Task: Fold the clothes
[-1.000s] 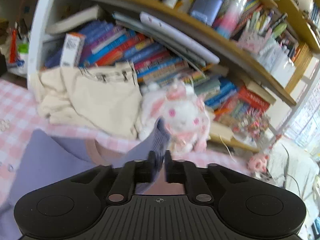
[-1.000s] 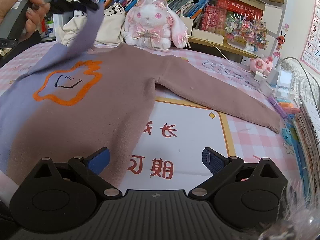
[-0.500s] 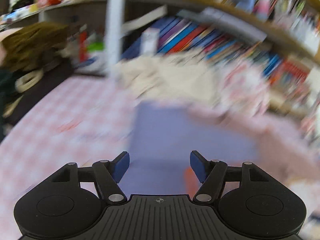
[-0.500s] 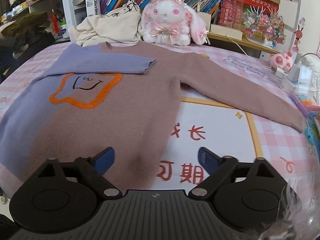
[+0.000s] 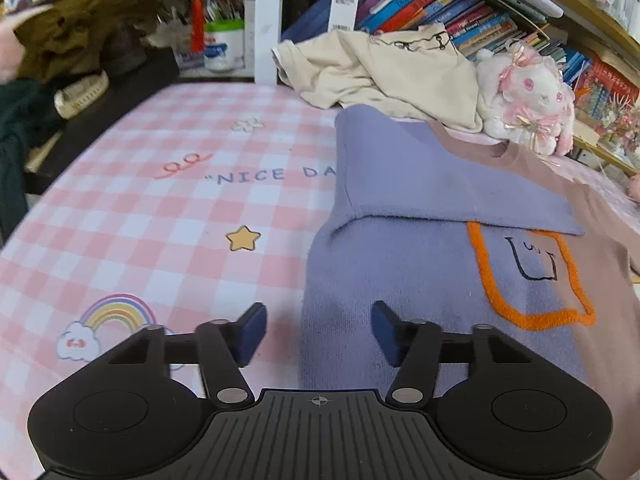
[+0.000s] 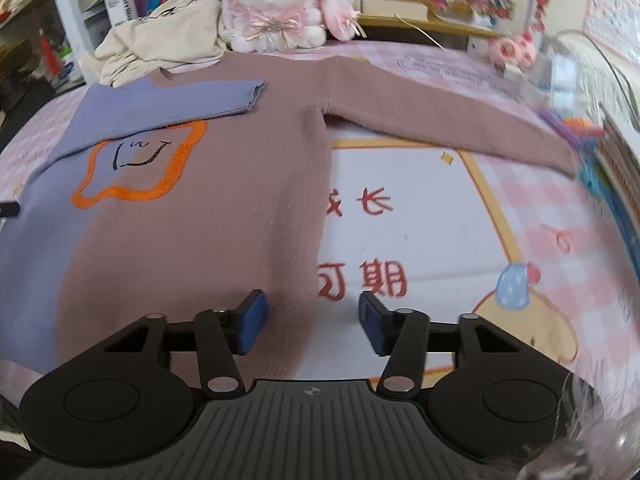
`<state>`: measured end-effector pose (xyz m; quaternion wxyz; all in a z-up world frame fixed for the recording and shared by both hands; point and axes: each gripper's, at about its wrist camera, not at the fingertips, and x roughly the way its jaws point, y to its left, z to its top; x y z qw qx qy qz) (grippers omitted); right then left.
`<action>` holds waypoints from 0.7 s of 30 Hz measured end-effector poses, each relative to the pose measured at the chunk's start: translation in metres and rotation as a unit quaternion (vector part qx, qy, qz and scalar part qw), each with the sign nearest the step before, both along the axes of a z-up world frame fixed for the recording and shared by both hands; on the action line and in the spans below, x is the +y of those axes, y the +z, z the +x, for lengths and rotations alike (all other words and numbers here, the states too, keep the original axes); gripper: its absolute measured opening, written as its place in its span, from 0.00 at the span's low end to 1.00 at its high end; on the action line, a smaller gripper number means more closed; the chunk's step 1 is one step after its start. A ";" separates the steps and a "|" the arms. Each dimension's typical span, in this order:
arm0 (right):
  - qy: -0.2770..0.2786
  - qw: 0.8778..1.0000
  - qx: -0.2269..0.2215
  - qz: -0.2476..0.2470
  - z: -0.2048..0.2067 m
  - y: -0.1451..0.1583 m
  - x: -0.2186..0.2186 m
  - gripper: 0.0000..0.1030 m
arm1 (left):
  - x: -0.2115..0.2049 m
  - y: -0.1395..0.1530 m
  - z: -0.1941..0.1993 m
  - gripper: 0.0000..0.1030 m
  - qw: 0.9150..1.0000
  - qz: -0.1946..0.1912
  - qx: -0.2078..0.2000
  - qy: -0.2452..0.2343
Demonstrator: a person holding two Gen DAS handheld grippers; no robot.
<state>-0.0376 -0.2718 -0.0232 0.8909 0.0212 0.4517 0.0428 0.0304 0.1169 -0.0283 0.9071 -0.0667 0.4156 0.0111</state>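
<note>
Your left gripper (image 5: 319,334) and right gripper (image 6: 310,322) are both closing, pads apparently not yet pinching, each straddling a side edge of the sweater (image 6: 208,220). It lies flat on the checked tablecloth (image 5: 160,216), purple sleeve (image 6: 168,104) folded across its chest.

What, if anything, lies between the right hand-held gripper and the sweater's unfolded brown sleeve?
Nothing visible. From the right hand-held gripper, whose jaws are closing with only the sweater's side edge below them, just bare printed cloth lies before the brown sleeve. The plush rabbit and cream garment sit behind the sweater.
</note>
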 end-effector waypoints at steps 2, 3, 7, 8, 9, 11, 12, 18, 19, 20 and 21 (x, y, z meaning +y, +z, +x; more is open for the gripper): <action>-0.007 1.000 0.003 0.010 -0.001 0.000 0.004 0.35 | 0.002 -0.004 -0.001 0.28 1.000 -0.013 0.003 -0.010; -0.010 1.000 0.003 0.014 -0.002 0.000 0.006 0.30 | 0.002 -0.004 -0.002 0.27 1.000 -0.017 0.002 -0.015; -0.023 0.999 -0.004 0.023 -0.004 -0.001 0.015 0.16 | 0.010 -0.005 -0.002 0.04 0.999 -0.038 0.004 -0.016; -0.025 0.999 -0.005 0.028 -0.004 -0.001 0.017 0.15 | 0.014 -0.005 -0.001 0.04 0.999 -0.043 0.005 -0.017; -0.027 0.999 -0.005 0.030 -0.004 -0.001 0.020 0.15 | 0.016 -0.005 -0.001 0.04 0.999 -0.041 0.003 -0.018; -0.025 0.999 -0.005 0.029 -0.003 0.000 0.027 0.14 | 0.020 -0.004 0.000 0.04 0.999 -0.033 -0.003 -0.021; -0.022 0.999 -0.006 0.029 -0.002 0.000 0.031 0.14 | 0.024 -0.003 0.001 0.04 0.999 -0.033 -0.005 -0.020; 0.008 1.000 -0.008 0.024 0.003 -0.001 0.064 0.14 | 0.054 0.001 0.004 0.04 0.999 -0.032 -0.009 -0.006; 0.014 1.000 -0.009 0.021 0.003 -0.001 0.069 0.14 | 0.059 0.001 0.004 0.04 0.999 -0.032 -0.008 -0.005; 0.019 1.000 -0.010 0.018 0.002 -0.001 0.074 0.14 | 0.063 0.001 0.004 0.04 0.999 -0.033 -0.007 -0.005; 0.020 1.000 -0.012 0.016 0.002 -0.001 0.078 0.14 | 0.066 0.001 0.004 0.04 0.999 -0.034 -0.006 -0.006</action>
